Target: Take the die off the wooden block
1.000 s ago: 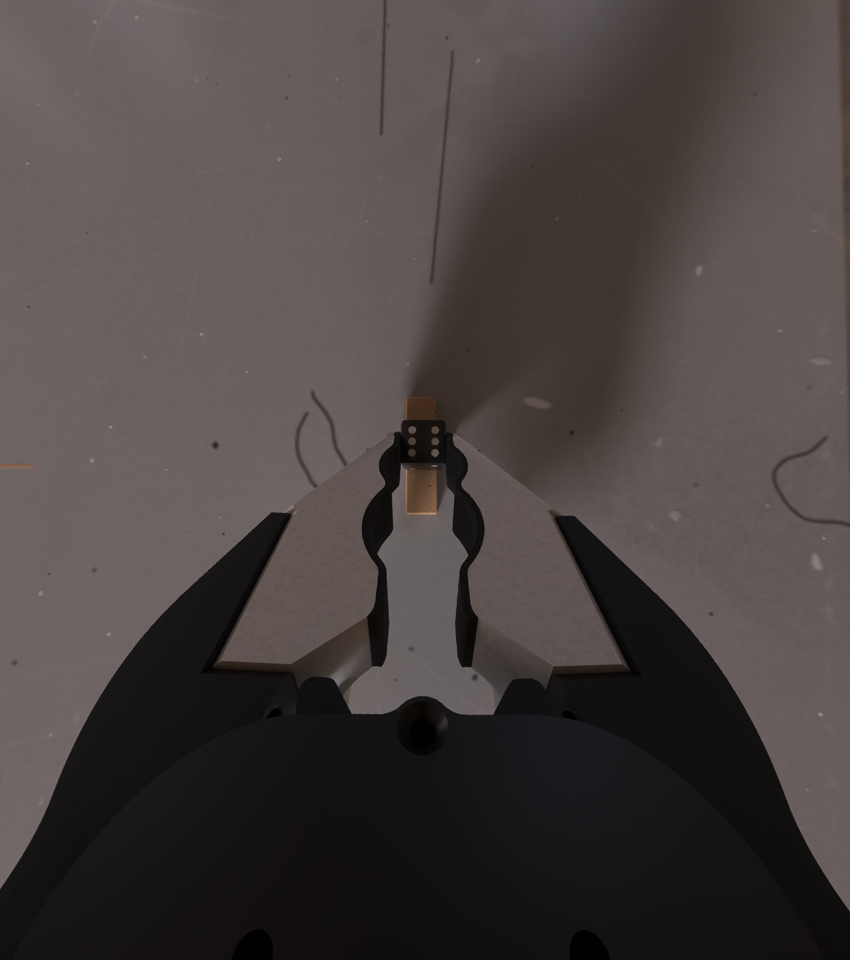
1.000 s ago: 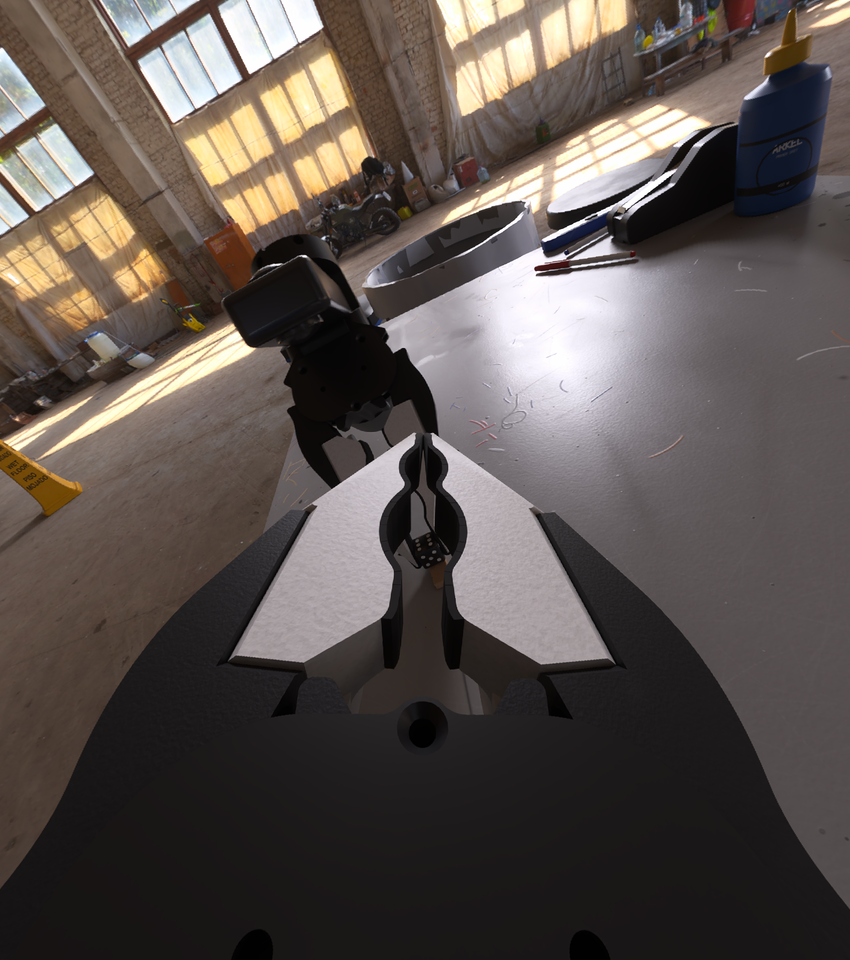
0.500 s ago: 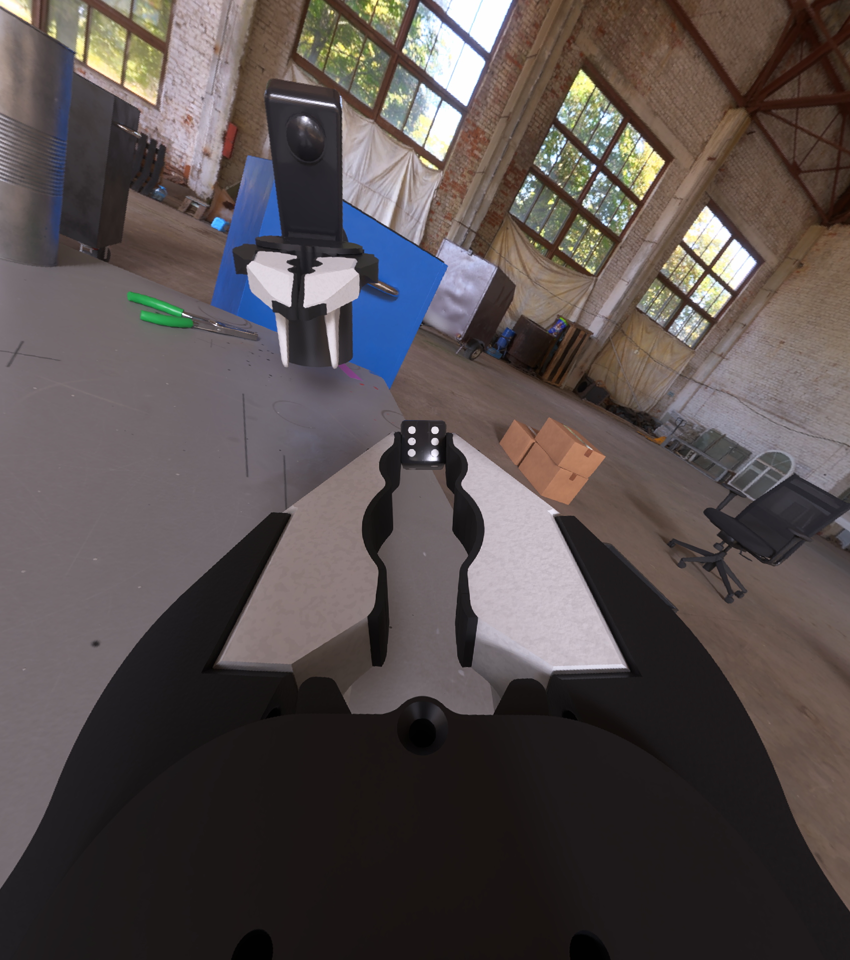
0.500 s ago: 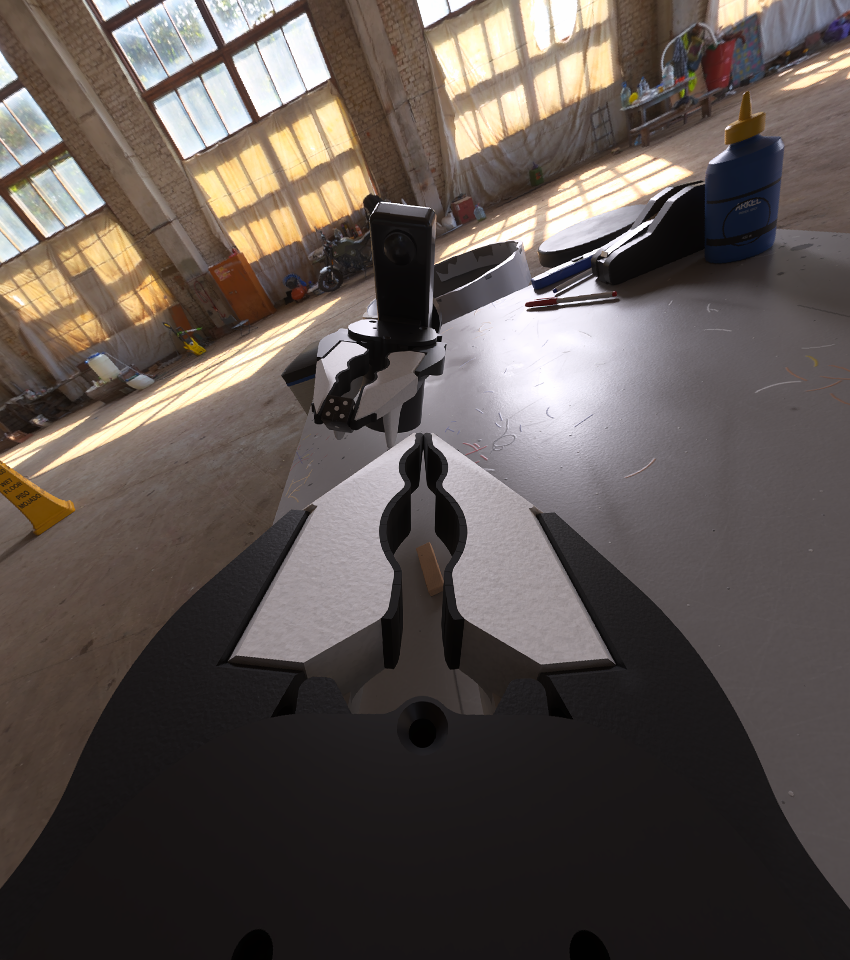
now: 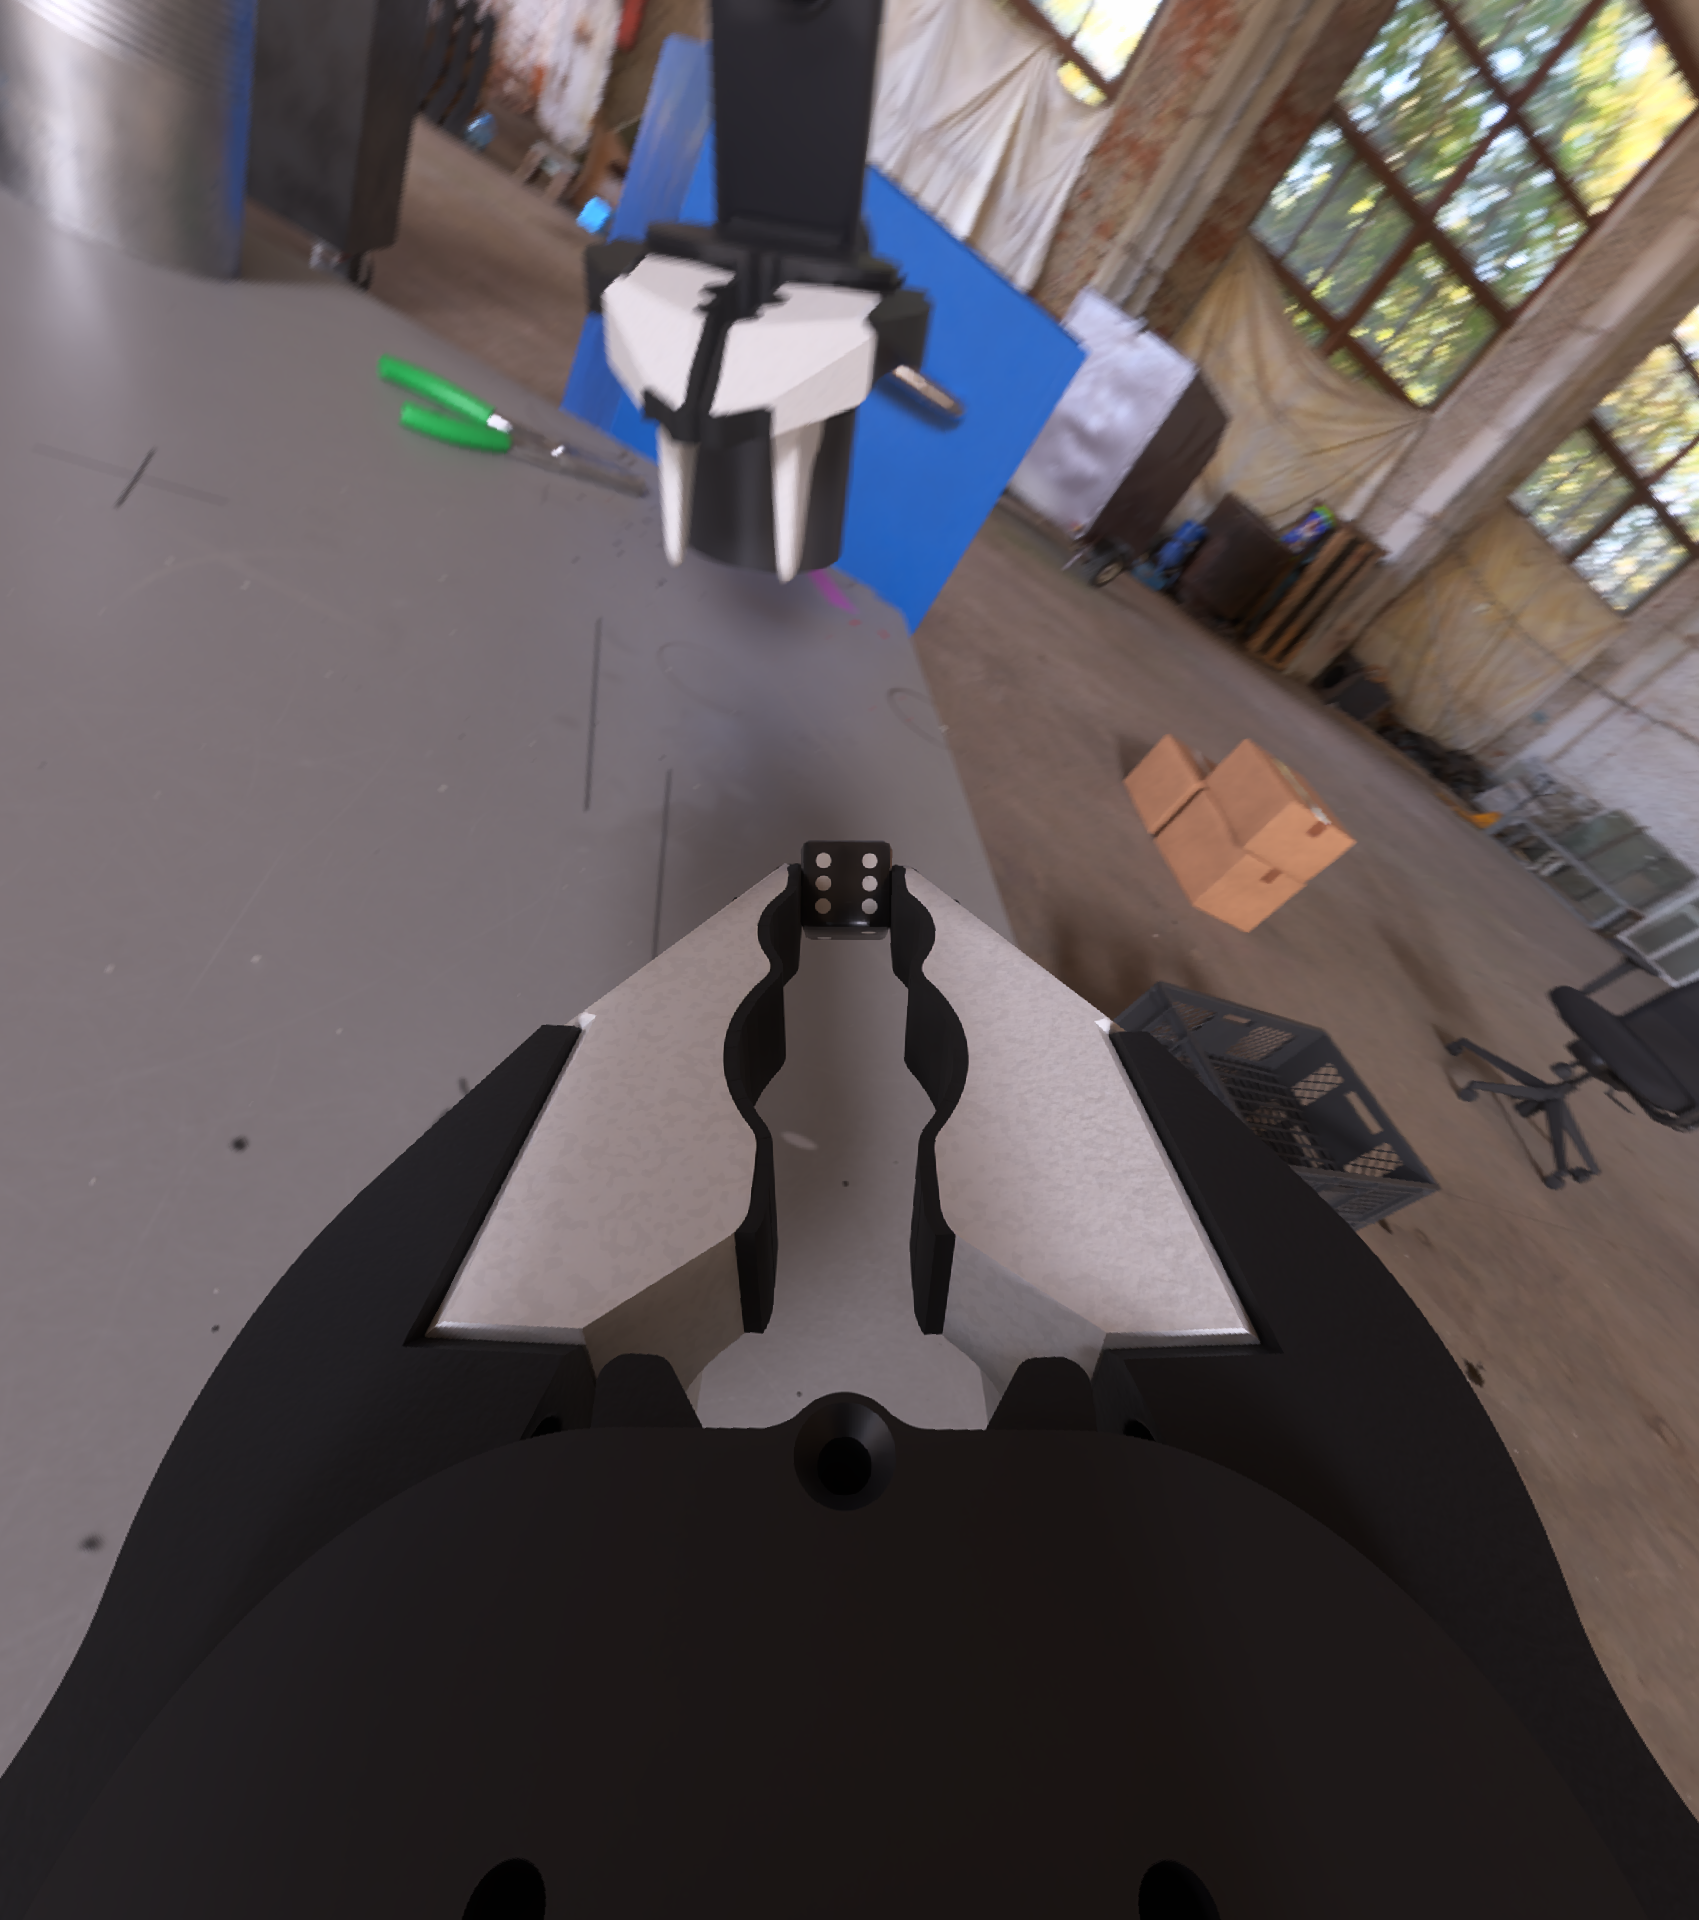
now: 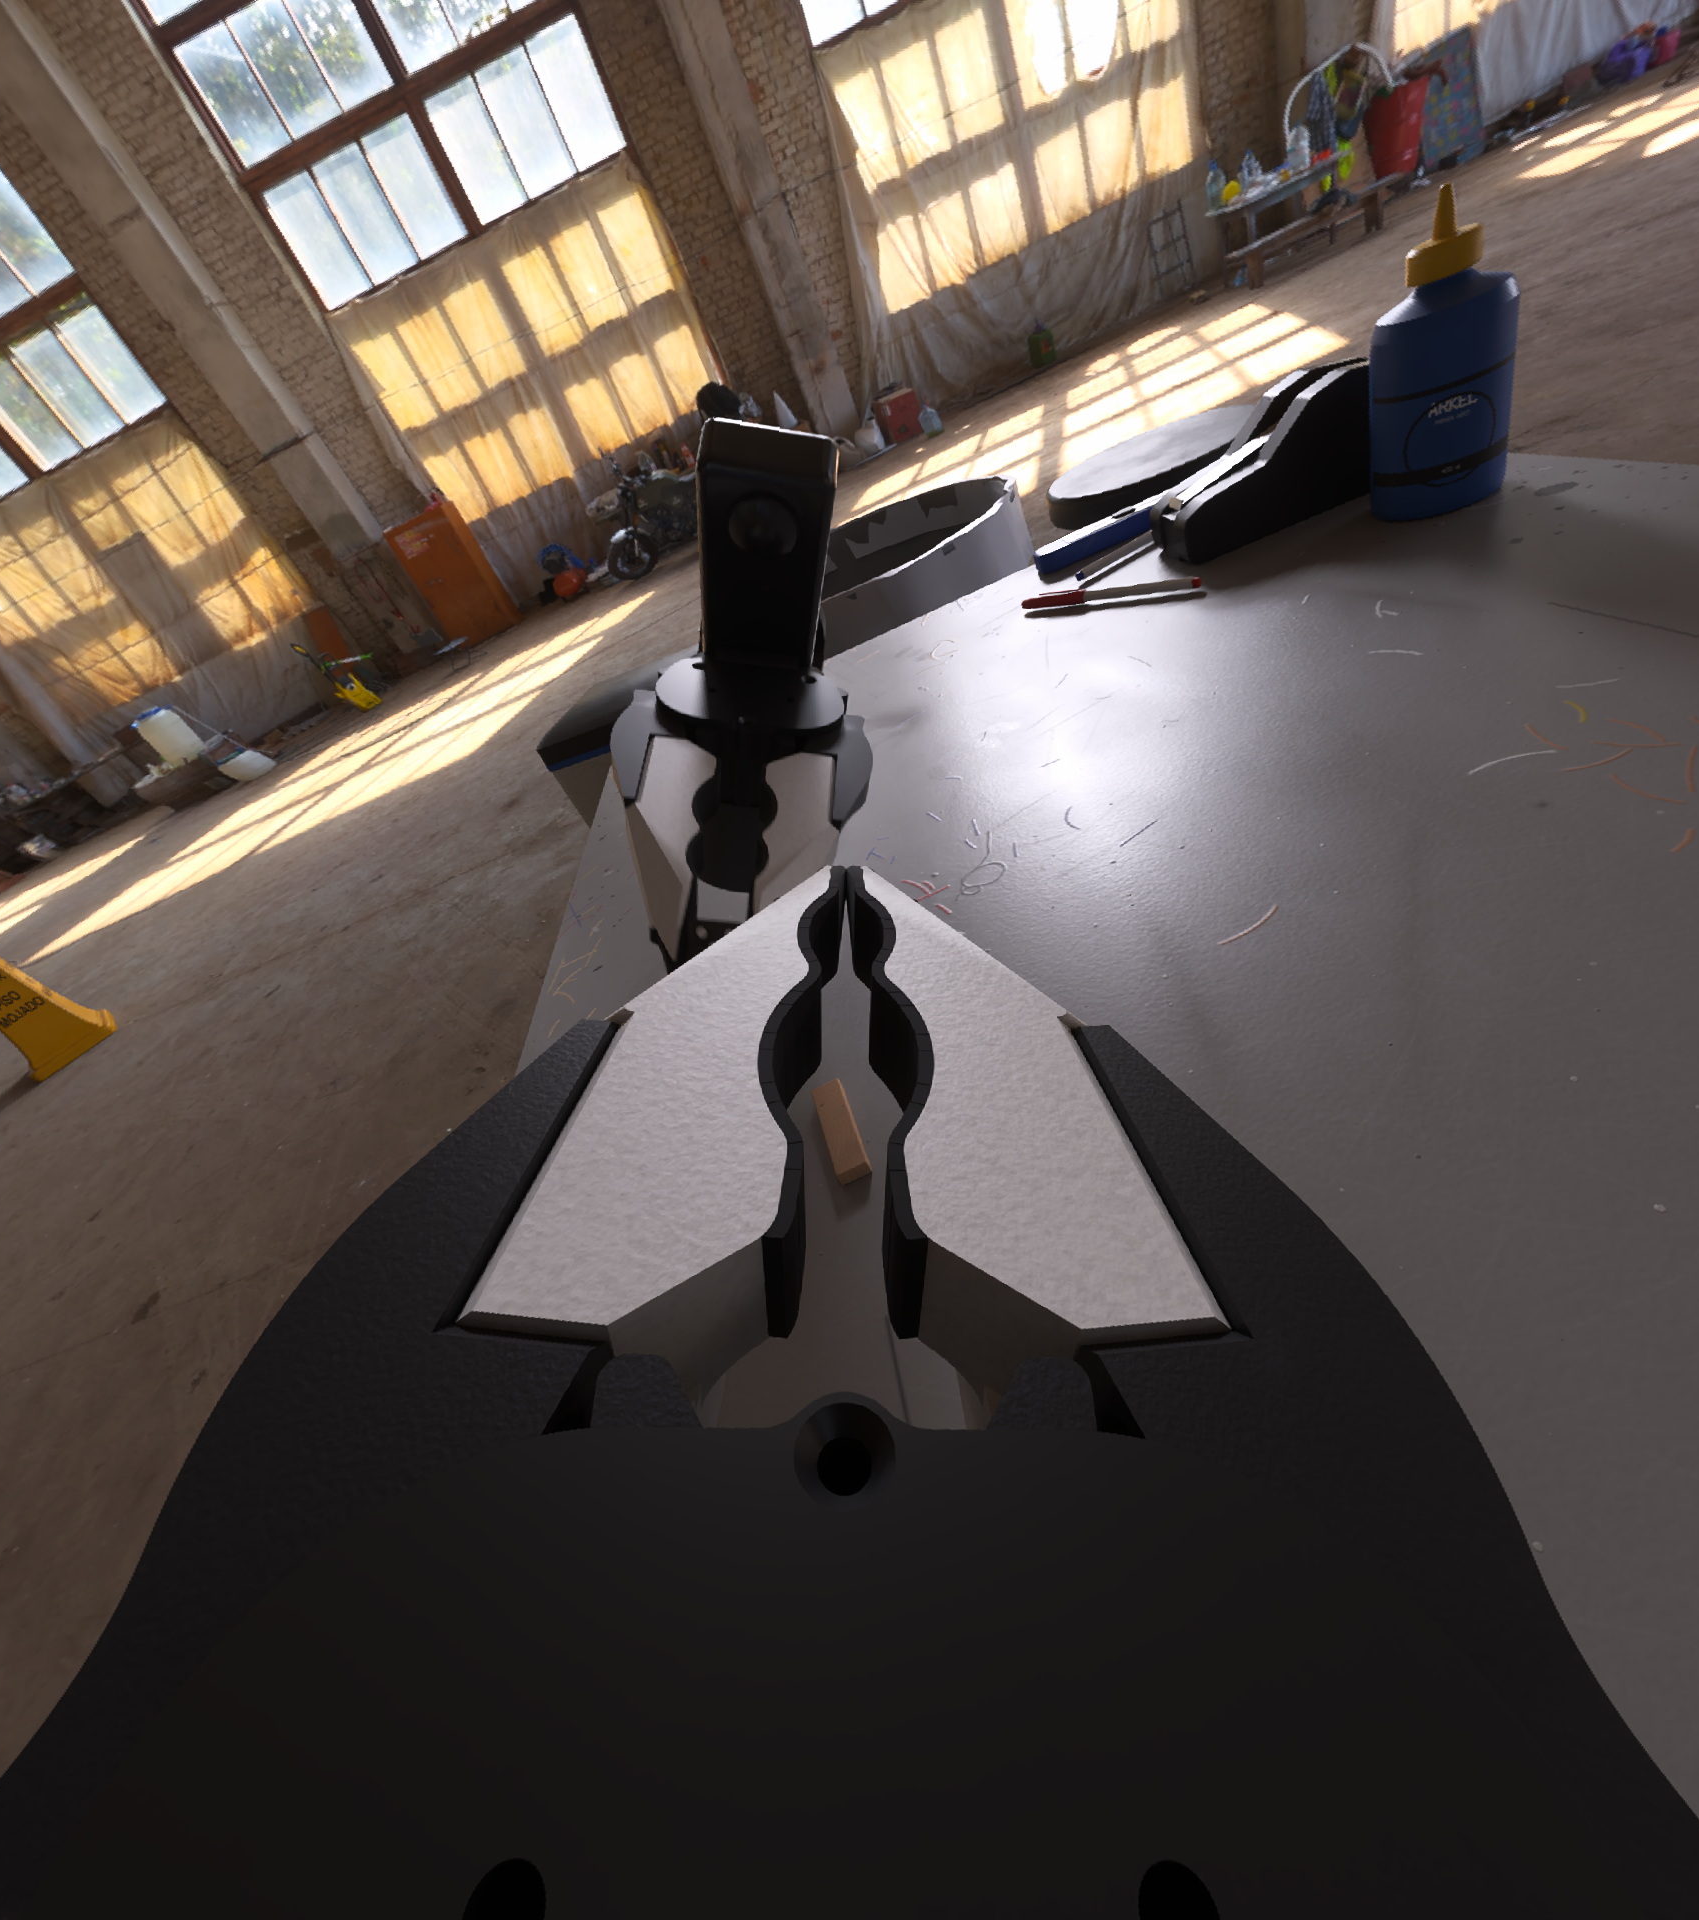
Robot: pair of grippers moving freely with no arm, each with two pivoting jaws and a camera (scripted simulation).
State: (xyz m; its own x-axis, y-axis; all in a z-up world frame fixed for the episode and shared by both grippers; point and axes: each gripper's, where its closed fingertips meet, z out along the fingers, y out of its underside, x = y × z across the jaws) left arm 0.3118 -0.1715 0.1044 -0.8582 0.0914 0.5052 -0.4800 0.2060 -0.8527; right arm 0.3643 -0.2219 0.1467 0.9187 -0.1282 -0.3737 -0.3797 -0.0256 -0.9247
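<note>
My left gripper (image 5: 846,920) is shut on the black die (image 5: 846,883), which has white pips, and holds it at the fingertips in the air above the grey table (image 5: 253,831). The small wooden block (image 6: 842,1130) lies bare on the table, seen through the gap behind my right gripper's (image 6: 845,883) touching, empty fingertips. The right gripper (image 5: 733,545) hangs above the table ahead in the left wrist view. The left gripper (image 6: 717,914) faces me just beyond in the right wrist view, where the die is hidden.
Green-handled pliers (image 5: 450,405), a metal drum (image 5: 97,125) and a blue panel (image 5: 938,416) stand at the table's far side. A blue glue bottle (image 6: 1442,405), a black case (image 6: 1260,468) and pens (image 6: 1110,594) sit at the other end. The table edge (image 5: 938,748) runs close by.
The left gripper has lifted the die off the block, swung up from looking down at the table and come nearer the right gripper. The block stays on the table.
</note>
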